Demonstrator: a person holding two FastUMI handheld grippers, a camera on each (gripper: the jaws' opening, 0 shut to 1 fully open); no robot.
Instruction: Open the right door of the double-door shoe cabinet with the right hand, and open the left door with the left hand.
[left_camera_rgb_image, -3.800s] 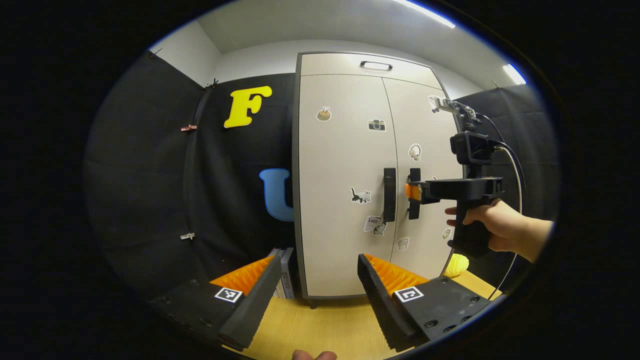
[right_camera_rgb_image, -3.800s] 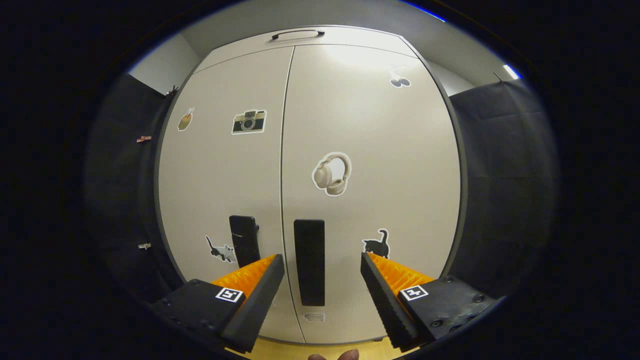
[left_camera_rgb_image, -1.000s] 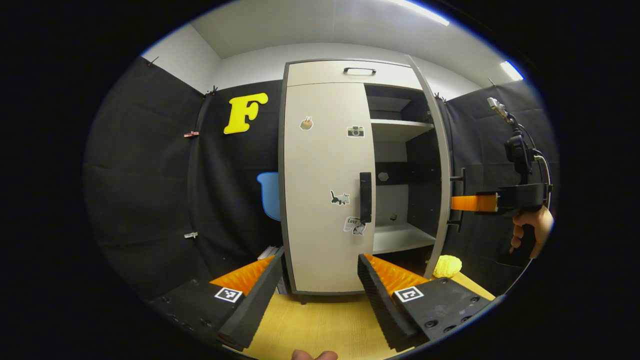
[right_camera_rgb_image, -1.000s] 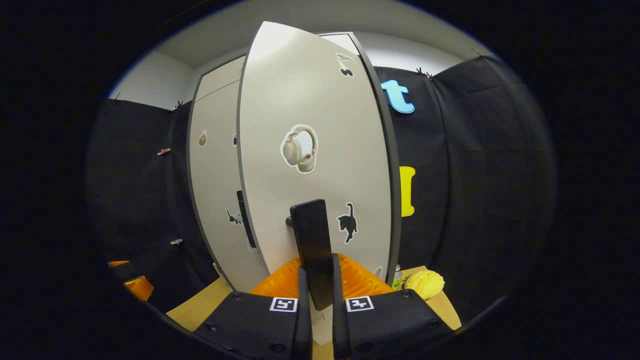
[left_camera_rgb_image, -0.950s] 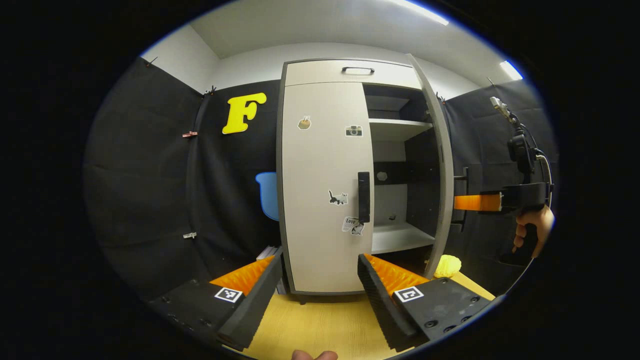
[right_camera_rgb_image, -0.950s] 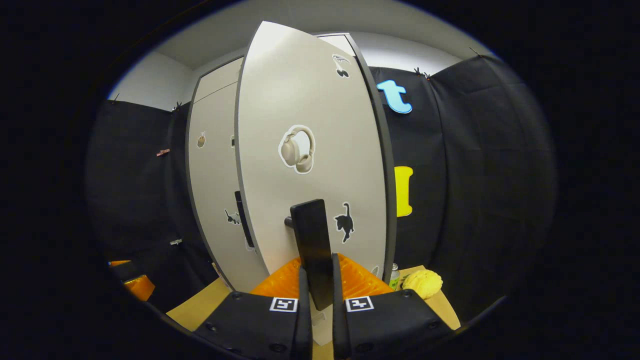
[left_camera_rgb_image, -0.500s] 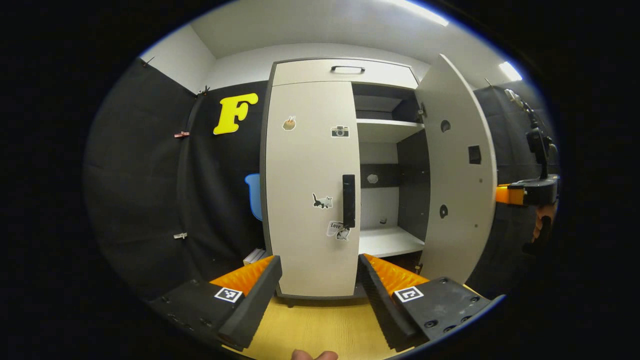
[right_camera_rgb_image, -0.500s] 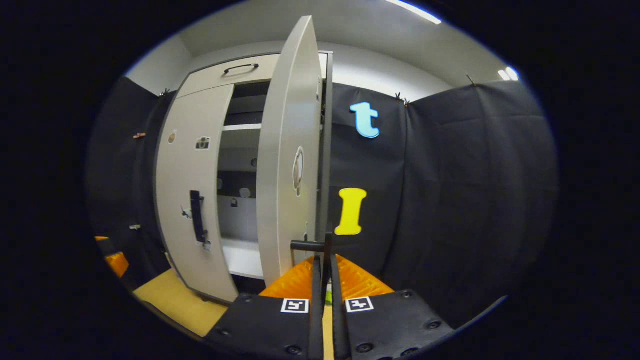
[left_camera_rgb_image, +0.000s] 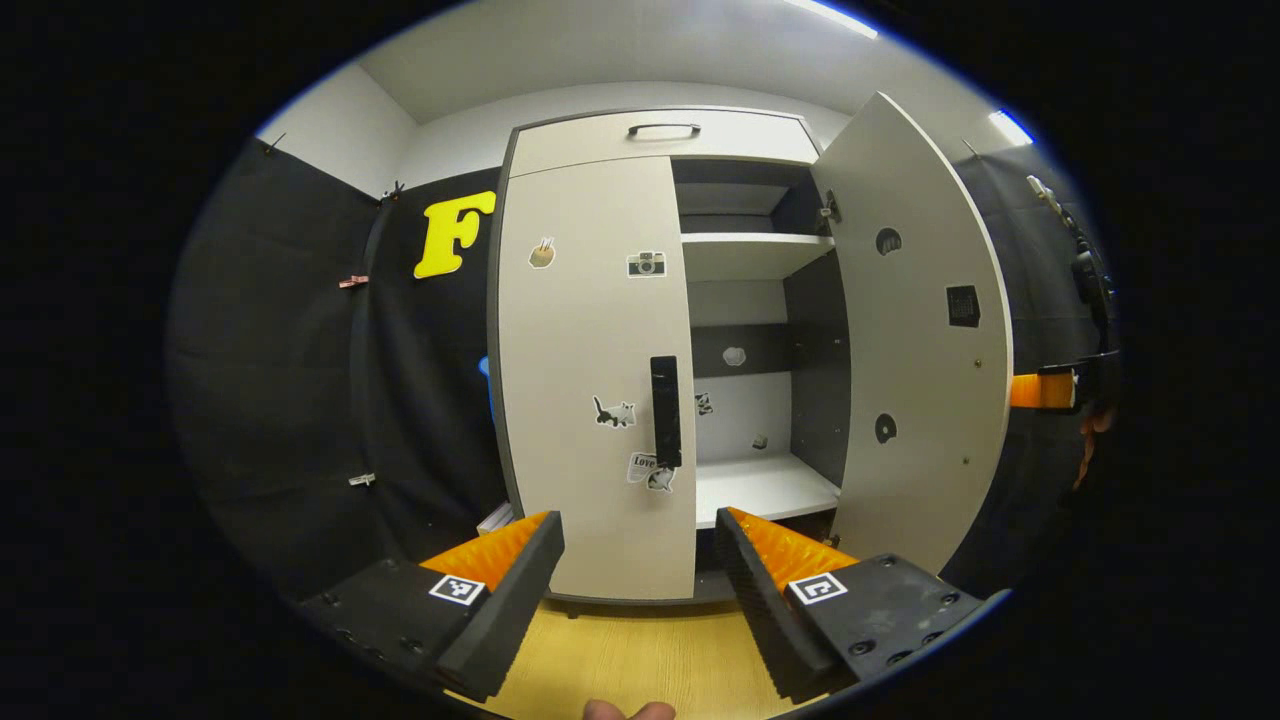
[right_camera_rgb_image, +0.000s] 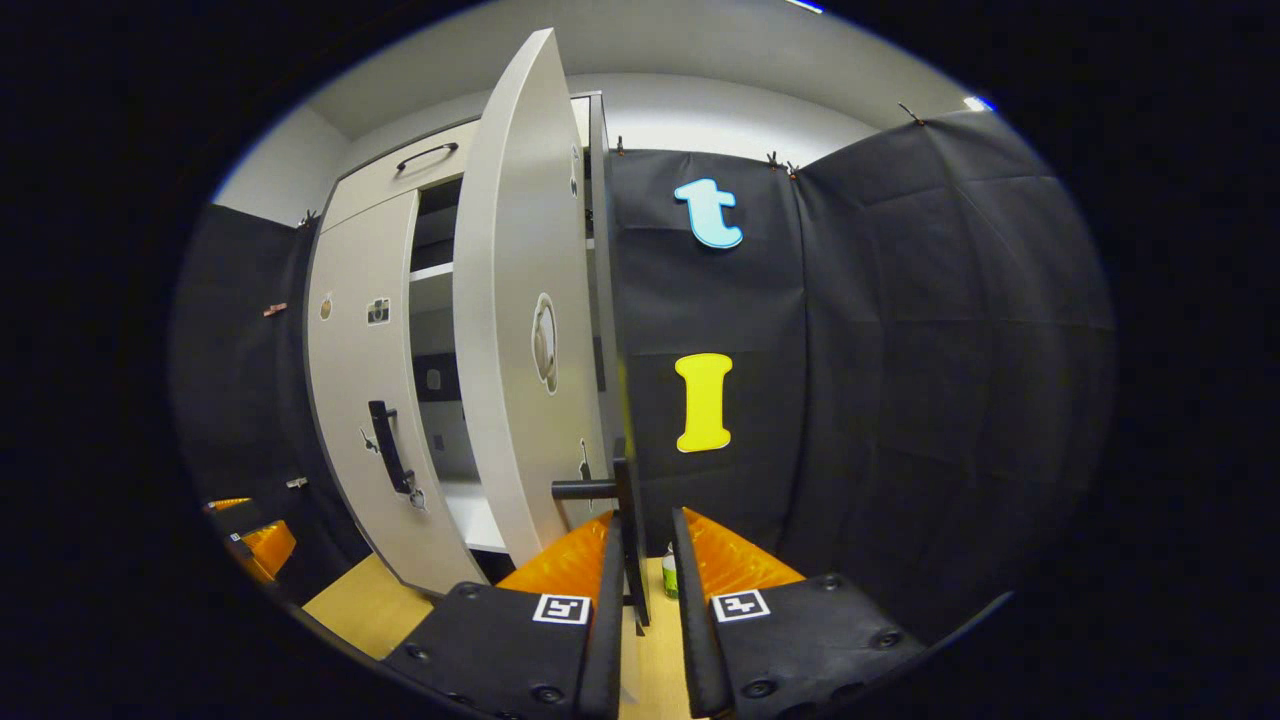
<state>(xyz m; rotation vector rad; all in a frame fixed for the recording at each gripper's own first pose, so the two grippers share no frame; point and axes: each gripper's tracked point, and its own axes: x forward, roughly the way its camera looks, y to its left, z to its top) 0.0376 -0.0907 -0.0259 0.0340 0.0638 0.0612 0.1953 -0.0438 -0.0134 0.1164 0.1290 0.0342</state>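
One double-door shoe cabinet (left_camera_rgb_image: 660, 145) stands on the wooden surface (left_camera_rgb_image: 620, 660). It has two doors. The left door (left_camera_rgb_image: 590, 350) is closed, with its single dark handle (left_camera_rgb_image: 665, 410) untouched. The right door (left_camera_rgb_image: 920, 330) is swung wide open, its inner face turned toward the left gripper view. Four stickers are counted on the left door. Two shelves are visible in the open right half, an upper shelf (left_camera_rgb_image: 750, 243) and a lower shelf (left_camera_rgb_image: 760, 485). There are two hand-held grippers. The left hand-held gripper (left_camera_rgb_image: 637, 520) is held level in front of the closed left door, well short of its handle, with its fingers spread wide and nothing between them. The right hand-held gripper (right_camera_rgb_image: 648, 520) is at the right door's handle (right_camera_rgb_image: 632, 540). That bar stands between the fingers, which are only narrowly parted. A gap shows on the bar's right side, so the bar is not pinched. Whether the left-side finger touches the bar cannot be told. In the left gripper view the open door hides the right hand-held gripper's fingertips, and the hand (left_camera_rgb_image: 1090, 440) holding it is cut off at the edge. A small greenish item (right_camera_rgb_image: 668, 575) beyond the fingers is too hidden to identify.
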